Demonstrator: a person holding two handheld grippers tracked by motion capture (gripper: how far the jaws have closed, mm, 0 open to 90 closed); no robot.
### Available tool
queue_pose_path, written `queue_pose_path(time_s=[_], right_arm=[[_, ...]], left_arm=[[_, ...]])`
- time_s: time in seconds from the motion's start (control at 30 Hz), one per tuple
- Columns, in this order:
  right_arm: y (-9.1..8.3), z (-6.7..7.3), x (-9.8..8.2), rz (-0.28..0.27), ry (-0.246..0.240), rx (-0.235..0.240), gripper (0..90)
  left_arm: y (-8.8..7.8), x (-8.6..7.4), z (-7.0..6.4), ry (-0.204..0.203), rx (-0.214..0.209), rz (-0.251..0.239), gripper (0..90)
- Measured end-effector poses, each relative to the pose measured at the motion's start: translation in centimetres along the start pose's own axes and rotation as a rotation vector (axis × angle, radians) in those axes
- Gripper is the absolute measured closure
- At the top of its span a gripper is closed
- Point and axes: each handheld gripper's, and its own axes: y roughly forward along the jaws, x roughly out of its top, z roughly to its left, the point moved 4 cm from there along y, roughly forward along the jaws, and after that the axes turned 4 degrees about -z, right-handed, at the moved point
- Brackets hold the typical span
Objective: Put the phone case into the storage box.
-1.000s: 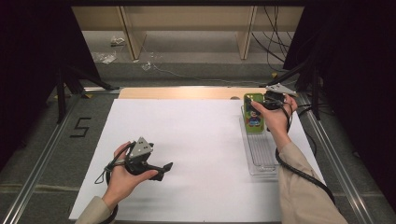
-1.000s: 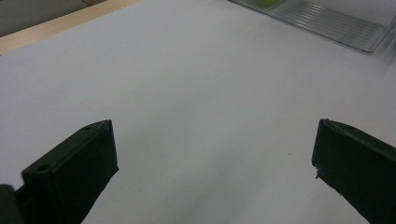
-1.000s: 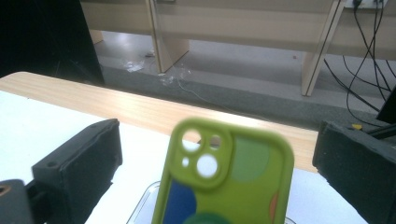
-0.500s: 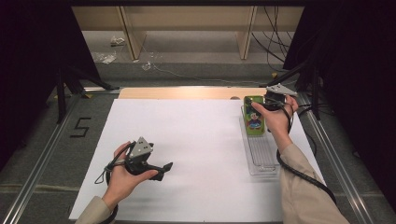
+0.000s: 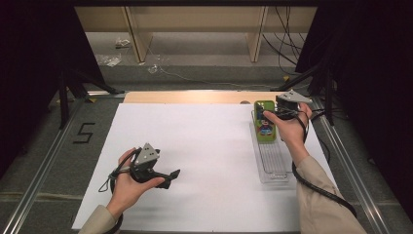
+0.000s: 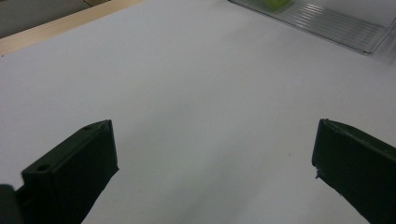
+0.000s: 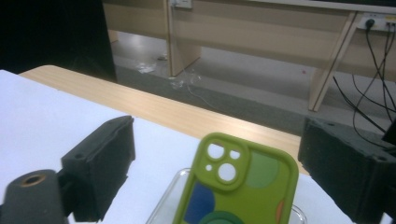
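Right gripper [image 7: 215,154]: jaws just closing in from widest, flanking green phone case [image 7: 243,186] without touching; grasp likely starting. Case in clear tray [image 5: 272,165], far end. Left gripper [image 6: 215,154]: wide, nothing between.

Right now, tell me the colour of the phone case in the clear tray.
Lime green phone case with blue and orange patches; the right gripper view shows it best.

The right tongs [image 7: 215,168], just closing, flank a green phone case [image 7: 243,186] untouched.
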Motion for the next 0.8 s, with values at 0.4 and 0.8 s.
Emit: queue_pose_path(time_s=[0.4,0.8], right_arm=[[-1.8,1.9,-0.5,0.014,-0.014,0.085,16.1],[-3.9,3.5,-1.0,0.019,-0.019,0.149,16.3]], left_arm=[[0.0,0.0,0.0,-0.004,0.001,0.0,0.0],[0.0,-0.1,0.0,-0.005,0.0,0.0,0.0]])
